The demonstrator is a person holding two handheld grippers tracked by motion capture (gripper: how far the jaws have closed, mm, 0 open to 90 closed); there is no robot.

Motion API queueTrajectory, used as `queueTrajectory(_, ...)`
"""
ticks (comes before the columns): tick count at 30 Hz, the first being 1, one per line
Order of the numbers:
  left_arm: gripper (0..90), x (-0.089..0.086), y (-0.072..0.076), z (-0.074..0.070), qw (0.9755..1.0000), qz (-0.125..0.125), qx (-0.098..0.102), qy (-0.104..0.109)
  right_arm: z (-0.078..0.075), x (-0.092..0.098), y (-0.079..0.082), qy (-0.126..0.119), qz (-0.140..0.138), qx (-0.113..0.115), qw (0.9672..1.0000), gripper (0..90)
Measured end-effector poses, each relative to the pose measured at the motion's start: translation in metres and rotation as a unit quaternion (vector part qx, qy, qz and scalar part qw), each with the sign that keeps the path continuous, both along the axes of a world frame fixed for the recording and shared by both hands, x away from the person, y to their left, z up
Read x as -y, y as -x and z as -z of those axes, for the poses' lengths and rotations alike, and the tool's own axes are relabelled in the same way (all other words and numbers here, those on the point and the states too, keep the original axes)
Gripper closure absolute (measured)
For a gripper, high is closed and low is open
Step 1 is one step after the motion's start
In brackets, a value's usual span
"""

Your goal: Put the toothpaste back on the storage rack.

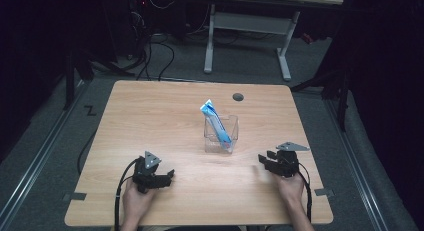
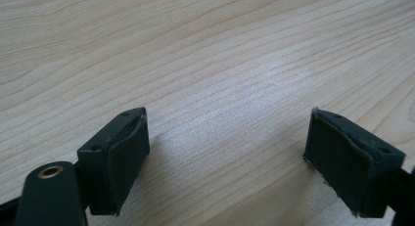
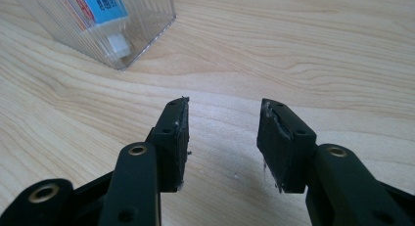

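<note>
Wooden surface (image 1: pixel 150 116), light grain, rectangular, with a round dark grommet (image 1: pixel 238 97) near its far edge.

Clear plastic container (image 1: pixel 221 134), square-sided and open-topped, stands upright a little right of the surface's centre. A blue-and-white tube (image 1: pixel 216 121) leans inside it, its lower end at the bottom of the container, its flat crimped end poking out above the rim toward the far left. In the right gripper view the container (image 3: pixel 142 25) sits at upper left, ribbed clear walls, with the tube's blue label and small white cap (image 3: pixel 117 42) seen through them. Red print on the label, too blurred to read.

Left gripper (image 1: pixel 170 176): near the front left of the surface, held in the person's left hand (image 1: pixel 135 201), jaws pointing right. In its own view the jaws stand wide apart with bare wood between them, holding nothing. Pads (image 2: pixel 122 162) dark, edges a bit frayed.

Right gripper (image 1: pixel 264 160): front right of the surface, held in the person's right hand (image 1: pixel 292 188), jaws pointing left toward the container but well short of it. Jaws moderately apart, narrower than the left, holding nothing. Pads (image 3: pixel 178 143) worn at the edges.

Both grippers sit low over the surface; cannot tell whether they touch it. A black cable (image 1: pixel 119 196) trails back from the left gripper.

Beyond the surface: grey floor, a white-legged desk frame (image 1: pixel 247 36).
</note>
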State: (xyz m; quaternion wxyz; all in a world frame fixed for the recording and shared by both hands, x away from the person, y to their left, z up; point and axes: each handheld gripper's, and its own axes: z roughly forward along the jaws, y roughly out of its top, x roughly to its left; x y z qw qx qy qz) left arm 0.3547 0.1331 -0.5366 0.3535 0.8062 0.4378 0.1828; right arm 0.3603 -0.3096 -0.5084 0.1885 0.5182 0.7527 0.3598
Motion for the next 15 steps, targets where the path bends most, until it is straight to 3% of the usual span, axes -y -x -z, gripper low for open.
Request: queueTrajectory(15, 16.8, 0.000, 0.000, 0.000, 1.0000, 0.000, 0.000, 0.000, 0.012, -0.010, -0.007, 0.019, 0.000, -0.005, 0.9998, 53.8)
